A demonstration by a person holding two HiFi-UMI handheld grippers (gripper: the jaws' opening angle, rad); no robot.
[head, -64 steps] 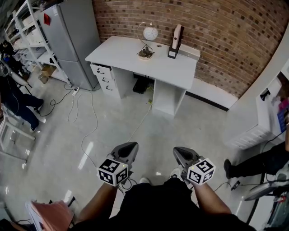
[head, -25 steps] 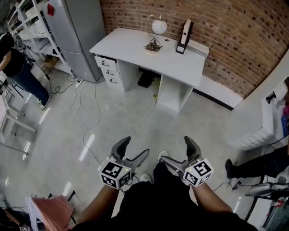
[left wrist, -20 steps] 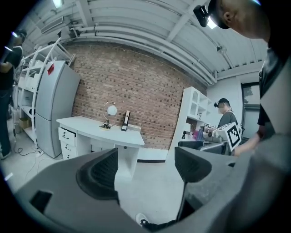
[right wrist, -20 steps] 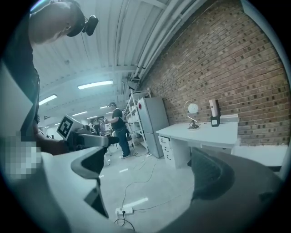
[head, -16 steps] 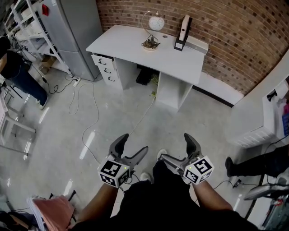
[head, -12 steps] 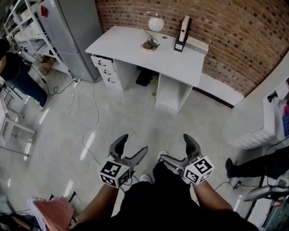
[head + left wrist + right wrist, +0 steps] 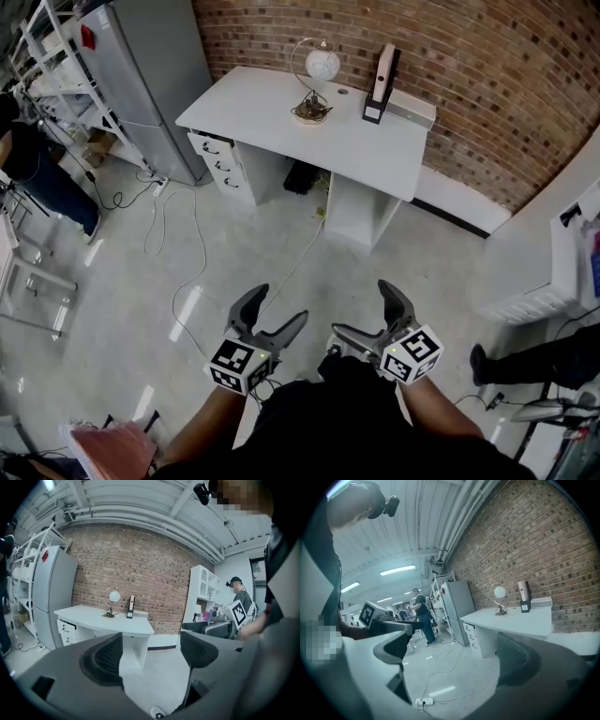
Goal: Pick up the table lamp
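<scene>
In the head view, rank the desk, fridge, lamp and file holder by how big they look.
1. Desk, the widest thing of the four.
2. Fridge, though the frame's top edge cuts it off.
3. Lamp and file holder: about the same height, too close to rank.

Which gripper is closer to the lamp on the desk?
Left, marginally. Both are far across the floor from the lamp; the left gripper lines up nearly straight with it, the right gripper sits further aside.

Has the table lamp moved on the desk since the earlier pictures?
No. The table lamp stands at the same spot on the desk, just left of the file holder.
</scene>
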